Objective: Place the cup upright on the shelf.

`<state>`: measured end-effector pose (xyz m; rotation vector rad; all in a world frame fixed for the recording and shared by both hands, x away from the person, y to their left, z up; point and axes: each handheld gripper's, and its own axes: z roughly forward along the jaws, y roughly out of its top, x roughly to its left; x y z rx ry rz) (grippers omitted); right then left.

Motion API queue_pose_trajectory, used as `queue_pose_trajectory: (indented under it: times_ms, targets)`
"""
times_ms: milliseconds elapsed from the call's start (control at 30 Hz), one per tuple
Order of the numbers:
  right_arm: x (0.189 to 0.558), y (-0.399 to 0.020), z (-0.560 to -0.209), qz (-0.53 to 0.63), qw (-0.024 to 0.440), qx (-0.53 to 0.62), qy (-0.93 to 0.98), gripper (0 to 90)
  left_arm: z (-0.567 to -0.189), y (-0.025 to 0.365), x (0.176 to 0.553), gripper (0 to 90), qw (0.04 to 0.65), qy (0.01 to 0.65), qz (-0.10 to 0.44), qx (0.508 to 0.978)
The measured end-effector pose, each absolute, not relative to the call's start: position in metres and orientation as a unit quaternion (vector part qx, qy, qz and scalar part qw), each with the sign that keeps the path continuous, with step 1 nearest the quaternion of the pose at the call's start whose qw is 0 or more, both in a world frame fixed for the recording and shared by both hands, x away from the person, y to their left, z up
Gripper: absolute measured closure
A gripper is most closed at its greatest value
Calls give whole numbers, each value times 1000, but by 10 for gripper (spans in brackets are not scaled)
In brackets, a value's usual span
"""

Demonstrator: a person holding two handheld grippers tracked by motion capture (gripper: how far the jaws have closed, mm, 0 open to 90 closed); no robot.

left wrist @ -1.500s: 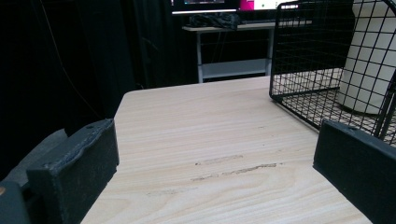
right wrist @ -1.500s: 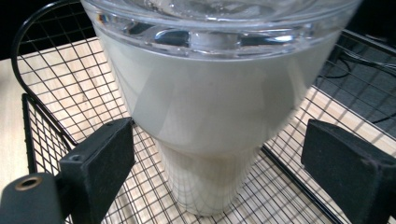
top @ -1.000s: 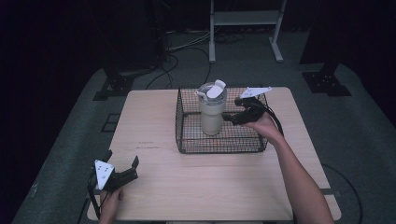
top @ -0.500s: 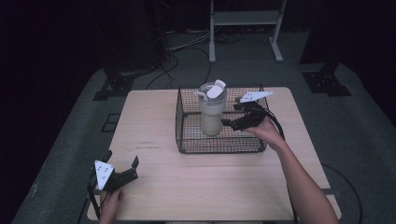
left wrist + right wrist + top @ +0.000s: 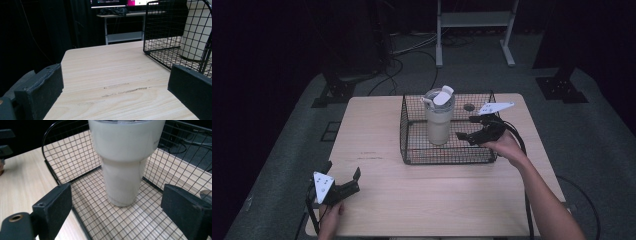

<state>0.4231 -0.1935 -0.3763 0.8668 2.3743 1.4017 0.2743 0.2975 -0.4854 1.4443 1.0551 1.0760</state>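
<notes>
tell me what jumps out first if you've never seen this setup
A tall white tumbler stands upright inside a black wire basket at the far middle of the wooden table. The right gripper reaches into the basket beside it, jaws open and apart from it. The left gripper sits open at the table's near left corner.

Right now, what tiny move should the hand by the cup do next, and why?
Probably ease the right gripper a little farther from the tumbler. The jaws stand wide open and apart from it, and the tumbler stands upright on the floor of the wire basket, so it looks placed.
</notes>
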Motion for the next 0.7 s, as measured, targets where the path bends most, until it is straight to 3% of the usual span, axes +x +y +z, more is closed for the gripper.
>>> queue_pose_trajectory:
  times_ms: [700]
  targets:
    - [389, -221, -379, 493, 121, 291, 811, 95, -485, 297, 274, 0, 500, 436, 446, 601]
